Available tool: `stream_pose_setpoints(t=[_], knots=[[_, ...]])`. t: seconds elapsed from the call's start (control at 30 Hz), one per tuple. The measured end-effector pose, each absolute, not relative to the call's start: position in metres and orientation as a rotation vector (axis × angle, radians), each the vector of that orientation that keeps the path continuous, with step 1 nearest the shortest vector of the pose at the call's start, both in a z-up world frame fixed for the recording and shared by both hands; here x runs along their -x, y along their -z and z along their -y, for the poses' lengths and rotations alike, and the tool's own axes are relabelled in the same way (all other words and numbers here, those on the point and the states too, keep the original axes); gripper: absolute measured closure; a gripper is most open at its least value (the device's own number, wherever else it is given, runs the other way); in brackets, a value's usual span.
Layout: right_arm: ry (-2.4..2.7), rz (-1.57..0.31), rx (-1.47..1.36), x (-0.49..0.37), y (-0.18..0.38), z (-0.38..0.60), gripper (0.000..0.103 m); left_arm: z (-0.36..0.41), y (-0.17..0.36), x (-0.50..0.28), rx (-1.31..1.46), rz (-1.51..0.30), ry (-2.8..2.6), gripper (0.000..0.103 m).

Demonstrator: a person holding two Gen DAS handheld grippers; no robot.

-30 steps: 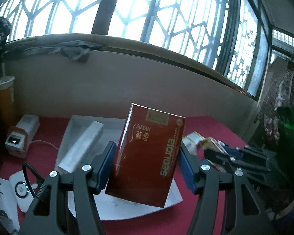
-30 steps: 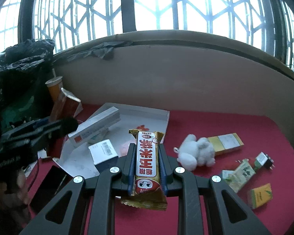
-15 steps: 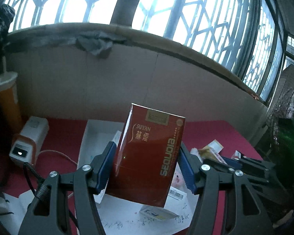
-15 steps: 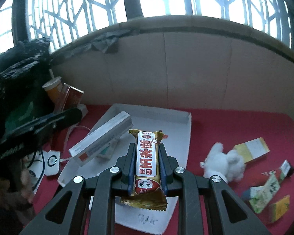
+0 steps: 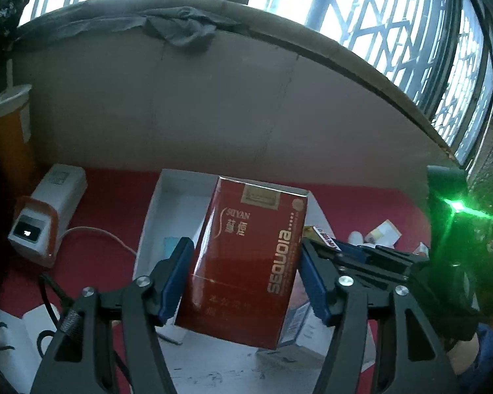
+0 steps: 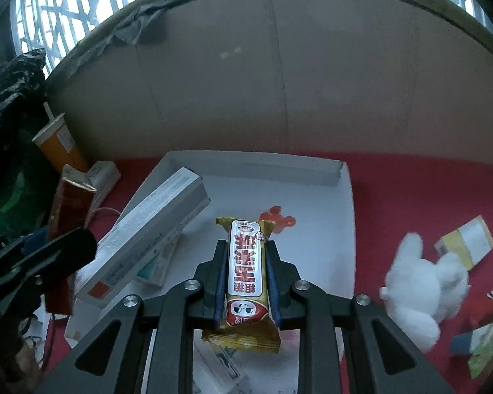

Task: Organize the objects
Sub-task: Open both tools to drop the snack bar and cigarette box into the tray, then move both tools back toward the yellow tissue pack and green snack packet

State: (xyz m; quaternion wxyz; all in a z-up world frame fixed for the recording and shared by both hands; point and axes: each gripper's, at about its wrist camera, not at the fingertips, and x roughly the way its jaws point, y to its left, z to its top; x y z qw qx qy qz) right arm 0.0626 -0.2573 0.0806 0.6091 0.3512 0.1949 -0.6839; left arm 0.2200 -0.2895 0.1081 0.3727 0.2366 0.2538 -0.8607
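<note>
Cigarette pack (image 5: 246,259), dark red with gold lettering, upright and slightly tilted, clamped by its two narrow sides between the blue-padded jaws of the left gripper (image 5: 245,275); held in the air above the white tray (image 5: 167,203). Left wrist view, further items: red counter (image 5: 98,210) under the tray; white and orange device (image 5: 44,210) with a small lit screen at left, a pale cable running from it toward the tray; orange cup (image 5: 6,131) with a white lid at far left, against the beige backboard (image 5: 213,108). Small boxes lie in the tray below and behind the pack, partly hidden. Right gripper (image 5: 361,256) enters dark at right, beside the tray's right edge.

Right wrist view: snack bar (image 6: 245,269) in yellow wrapper with a red and white label, pinched lengthwise between the nearly closed jaws of the right gripper (image 6: 245,279), both wrapper ends sticking out; held over the white tray (image 6: 312,177). Long white carton (image 6: 151,233) lies diagonally in the tray's left part, resting across a smaller box. Cigarette pack (image 6: 70,210) appears at left with the left gripper's dark body below it. White plush toy (image 6: 424,282) lies on the red counter (image 6: 410,190) right of the tray, with a yellow and white box (image 6: 466,243) just behind it and green packets at the far right edge.
</note>
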Motion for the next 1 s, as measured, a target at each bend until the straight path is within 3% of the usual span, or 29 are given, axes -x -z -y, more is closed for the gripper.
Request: stream_pose_setpoints(t=[0.17, 0.23, 0.3, 0.67, 0.93, 1.0], knots=[[1.582, -0.417, -0.832, -0.060, -0.077, 0.254, 0.057, 0.284, -0.115, -0.226, -0.583, -0.635, 2.212, 0.011], [1.581, -0.397, -0.835, -0.058, -0.080, 0.250, 0.042, 0.277, -0.121, -0.228, -0.566, -0.604, 2.201, 0.002], [1.584, -0.366, -0.830, -0.055, -0.084, 0.242, 0.020, 0.271, -0.127, -0.229, -0.541, -0.569, 2.188, 0.000], [1.700, -0.248, -0.782, -0.016, -0.106, 0.175, 0.018, 0.227, -0.160, -0.213, -0.485, -0.475, 2.248, 0.000], [1.878, -0.123, -0.760, 0.050, -0.111, 0.079, 0.018, 0.188, -0.143, -0.144, -0.648, -0.459, 2.397, 0.000], [1.957, -0.073, -0.779, 0.074, -0.107, 0.048, 0.013, 0.175, -0.136, -0.121, -0.706, -0.421, 2.435, 0.000]])
